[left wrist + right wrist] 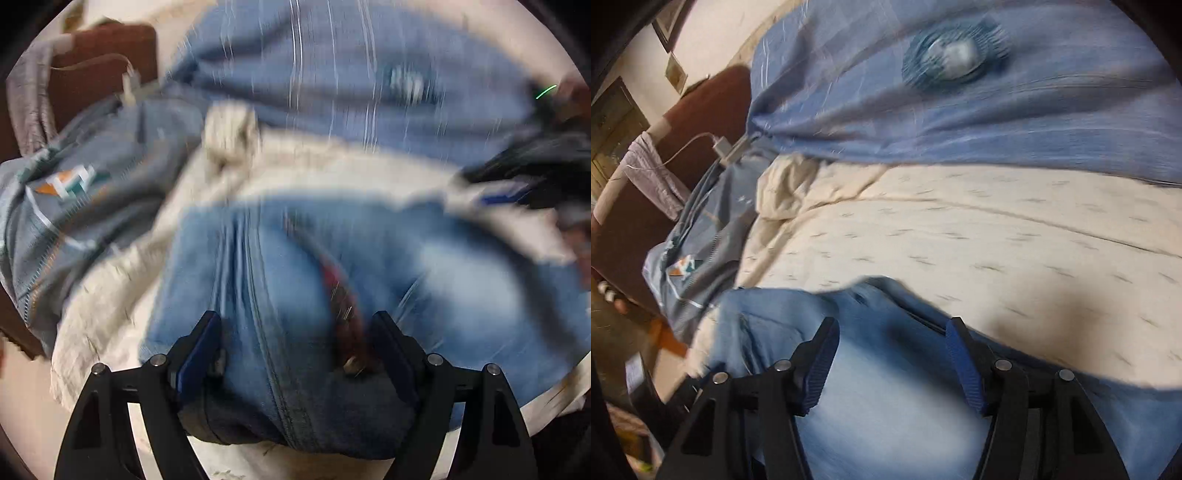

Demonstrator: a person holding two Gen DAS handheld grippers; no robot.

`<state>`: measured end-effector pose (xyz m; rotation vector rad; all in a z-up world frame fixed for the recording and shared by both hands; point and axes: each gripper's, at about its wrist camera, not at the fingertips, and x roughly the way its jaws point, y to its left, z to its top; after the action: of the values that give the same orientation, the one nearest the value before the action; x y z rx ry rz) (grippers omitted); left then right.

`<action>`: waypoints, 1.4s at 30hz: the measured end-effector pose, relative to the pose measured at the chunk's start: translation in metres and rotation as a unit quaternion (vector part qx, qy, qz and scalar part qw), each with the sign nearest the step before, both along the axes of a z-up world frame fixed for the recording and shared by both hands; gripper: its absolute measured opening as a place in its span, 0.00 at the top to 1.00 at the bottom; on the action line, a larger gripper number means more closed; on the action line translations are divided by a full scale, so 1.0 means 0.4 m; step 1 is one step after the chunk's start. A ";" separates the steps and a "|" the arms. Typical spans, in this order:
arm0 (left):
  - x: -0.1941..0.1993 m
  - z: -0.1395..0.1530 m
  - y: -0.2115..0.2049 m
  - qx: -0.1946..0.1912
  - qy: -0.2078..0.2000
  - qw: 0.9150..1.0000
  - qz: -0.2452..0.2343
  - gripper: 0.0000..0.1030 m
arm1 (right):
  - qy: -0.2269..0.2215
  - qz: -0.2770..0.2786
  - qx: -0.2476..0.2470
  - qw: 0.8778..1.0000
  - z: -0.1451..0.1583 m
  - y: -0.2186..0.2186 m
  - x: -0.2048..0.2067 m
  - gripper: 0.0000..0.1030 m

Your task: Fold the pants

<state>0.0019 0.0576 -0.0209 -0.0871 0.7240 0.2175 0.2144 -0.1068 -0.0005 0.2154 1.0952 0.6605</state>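
Pants [288,280], light blue denim, lie on the bed, spread over a cream sheet [960,229] with small dark flecks. In the left wrist view a thick bunch of the denim, with a stitched seam running up its middle, sits between the fingers of the left gripper [295,343]. The jaws stand wide, and both blue pads appear to press the sides of the bunch; motion blur leaves the contact slightly uncertain. A reddish-brown strip [343,302] lies on the denim just inside the right-hand finger; what it is cannot be told.

In the right wrist view the right gripper [892,354] hangs over a flat, faded stretch of the same denim. Its jaws are parted and no cloth is pinched; the fabric lies below and between the fingers, not pressed by the pads.

Ahead of both grippers, past the cream sheet, lies a blue bedcover [960,122] with thin pale lines and a round teal-and-white motif [955,55]. Ahead and to the left is a grey-blue pillow [74,199] with an orange, white and teal patch. Beyond it stands a dark brown headboard [713,122], with a white charger and cable [720,147] against it.
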 end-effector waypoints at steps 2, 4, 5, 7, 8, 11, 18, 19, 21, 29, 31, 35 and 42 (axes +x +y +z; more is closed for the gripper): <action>-0.028 0.037 0.001 0.007 -0.057 0.998 0.002 0.19 | 0.018 0.009 0.005 1.000 -0.015 0.033 0.039 0.38; -0.013 0.026 0.003 0.037 -0.045 0.998 0.018 0.17 | 0.041 0.026 0.008 0.999 -0.028 0.069 0.073 0.38; 0.007 0.002 0.010 0.042 -0.010 0.999 0.024 0.17 | 0.052 0.037 0.002 0.998 -0.034 0.085 0.082 0.38; 0.051 -0.063 0.040 0.013 0.074 0.997 0.033 0.17 | 0.071 0.055 -0.020 0.996 -0.053 0.117 0.094 0.38; 0.053 -0.065 0.050 0.000 0.072 0.997 0.032 0.16 | 0.078 0.063 -0.032 0.994 -0.063 0.131 0.097 0.39; 0.048 -0.067 0.062 -0.008 0.071 0.997 0.031 0.14 | 0.096 0.070 -0.058 0.991 -0.096 0.157 0.110 0.65; 0.056 -0.066 0.063 -0.005 0.075 0.997 0.027 0.13 | -0.022 0.059 -0.132 0.989 -0.054 0.192 0.053 0.89; 0.058 -0.066 0.066 -0.007 0.077 0.997 0.028 0.13 | -0.034 0.055 -0.140 0.988 -0.063 0.198 0.048 0.89; 0.048 -0.067 0.064 -0.007 0.078 0.996 0.033 0.13 | -0.025 0.046 -0.139 0.989 -0.103 0.198 0.052 0.89; 0.046 -0.068 0.060 -0.008 0.076 0.996 0.039 0.13 | -0.043 -0.010 -0.036 0.998 -0.011 0.080 0.042 0.49; 0.048 -0.068 0.057 -0.005 0.076 0.996 0.043 0.12 | -0.051 -0.017 0.001 0.999 0.027 0.050 0.009 0.49; 0.049 -0.068 0.053 -0.002 0.075 0.996 0.047 0.12 | 0.005 0.024 0.075 0.997 0.000 0.046 -0.048 0.49; 0.046 -0.070 0.051 0.006 0.070 0.997 0.041 0.10 | 0.058 -0.063 0.096 0.992 -0.112 -0.014 0.016 0.56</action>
<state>0.0204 0.0779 -0.0487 -0.0911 0.8604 0.3076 0.2209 -0.1124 -0.0451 0.4896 1.1186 0.6450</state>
